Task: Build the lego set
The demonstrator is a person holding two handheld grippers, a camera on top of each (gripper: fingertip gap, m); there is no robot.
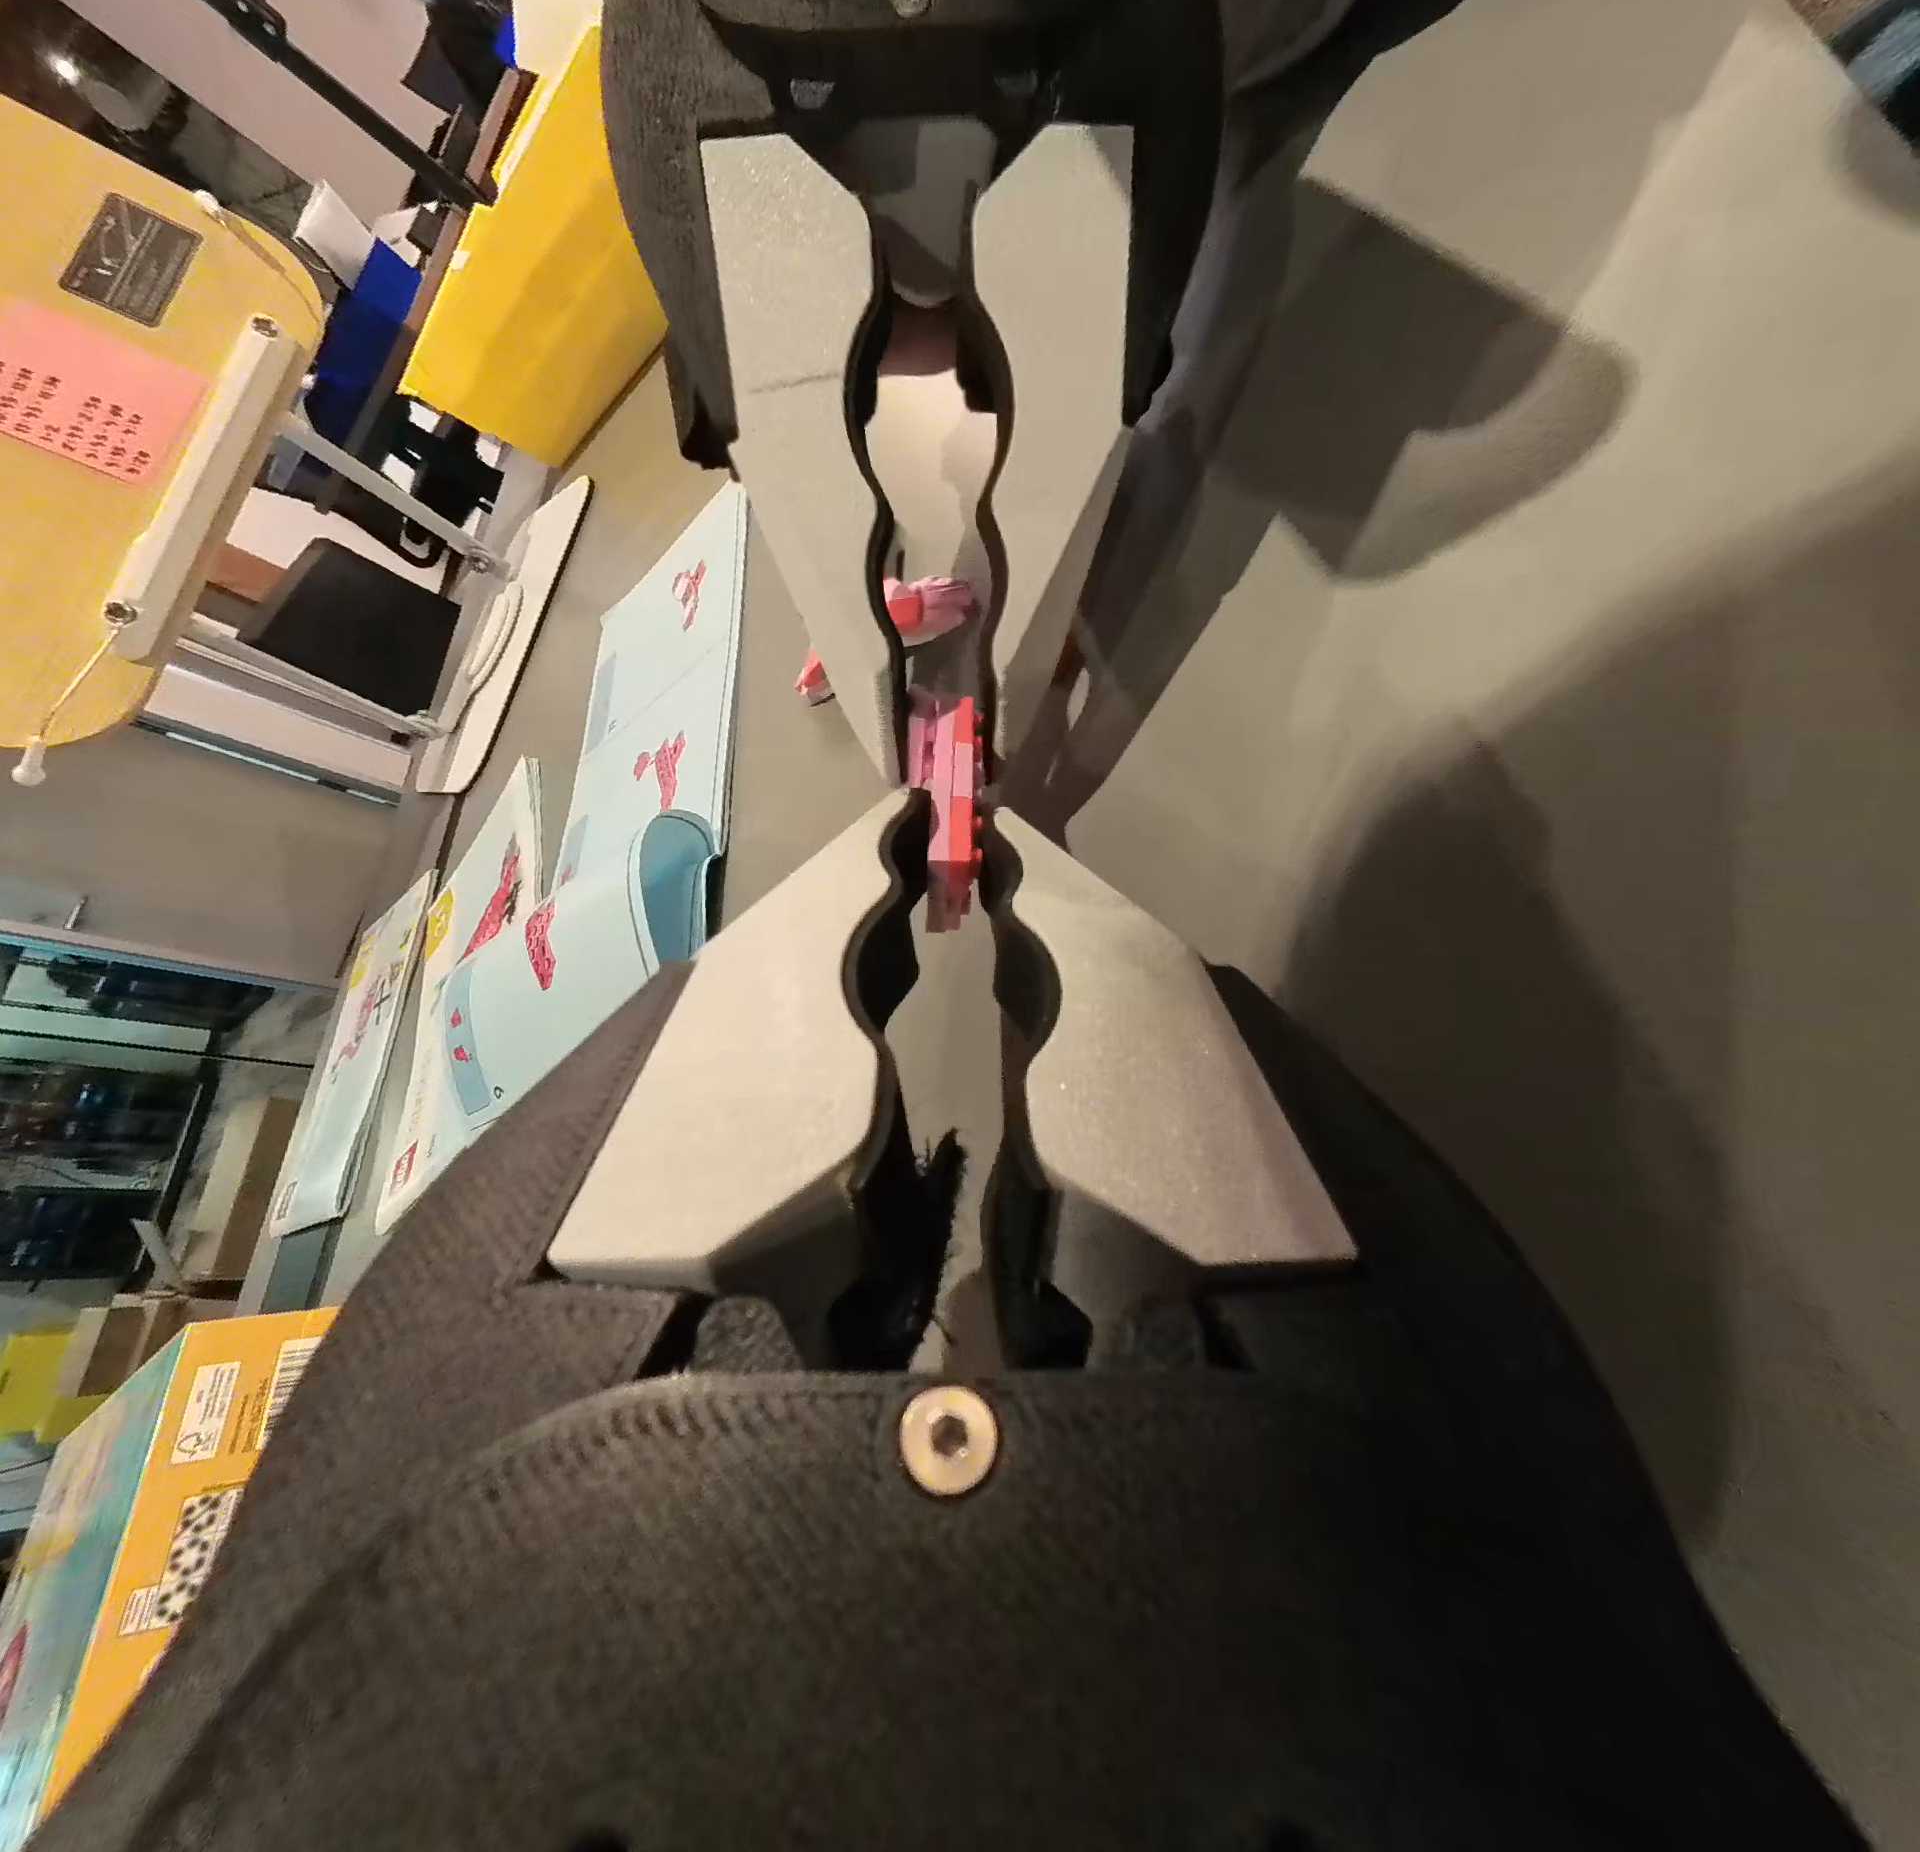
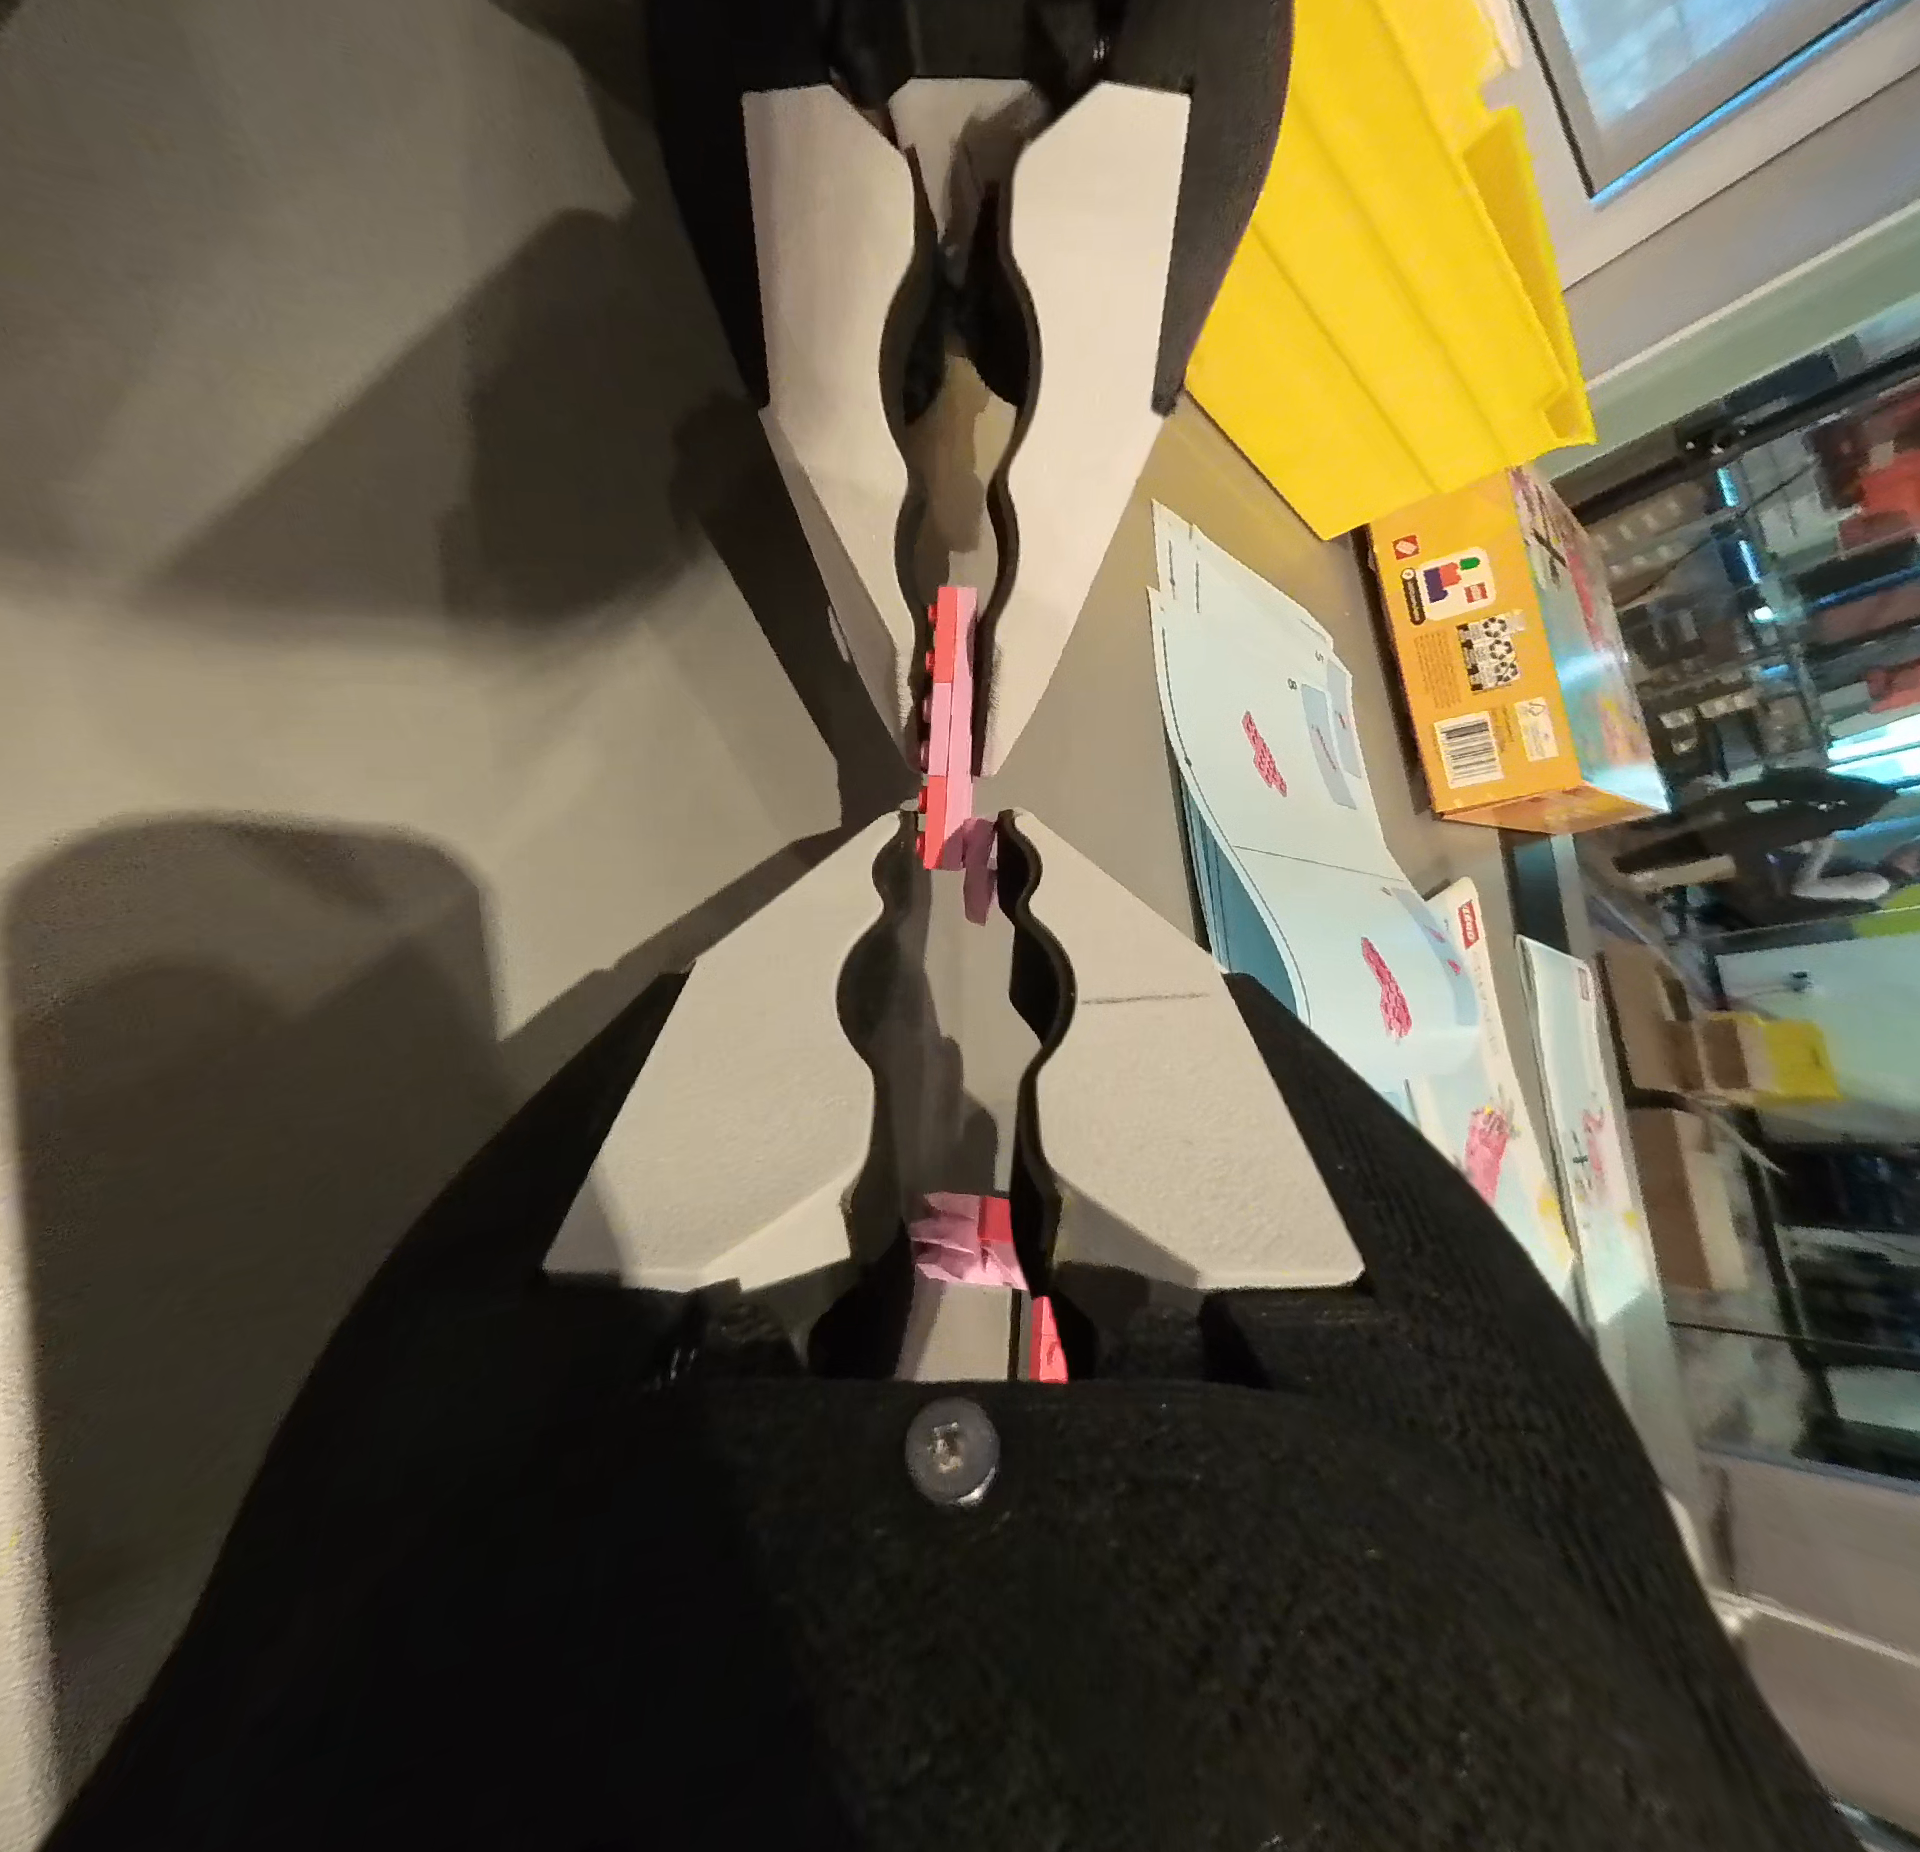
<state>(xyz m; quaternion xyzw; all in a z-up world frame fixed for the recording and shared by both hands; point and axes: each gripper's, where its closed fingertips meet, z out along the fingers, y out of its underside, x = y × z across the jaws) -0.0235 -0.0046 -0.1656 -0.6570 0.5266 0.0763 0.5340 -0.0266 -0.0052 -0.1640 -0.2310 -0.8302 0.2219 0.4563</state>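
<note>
Progress early: left gripper [image 1: 951,846] and right gripper [image 2: 951,753] both clenched on small pink assembly [image 2: 951,722]; loose pink pieces [image 1: 925,607] on table [image 1: 1558,659] remain, instruction booklet [image 2: 1309,815] open.

The instruction booklets [image 2: 1340,867] lie open on the table [image 2: 1195,576], between box [image 2: 1496,659] and tongs.

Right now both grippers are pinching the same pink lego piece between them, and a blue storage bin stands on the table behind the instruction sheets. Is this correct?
Nearly. The bin is yellow, not blue; the right wrist view shows it beyond the instruction sheets. The rest holds: the left gripper and the right gripper are both shut on the pink lego piece.
</note>
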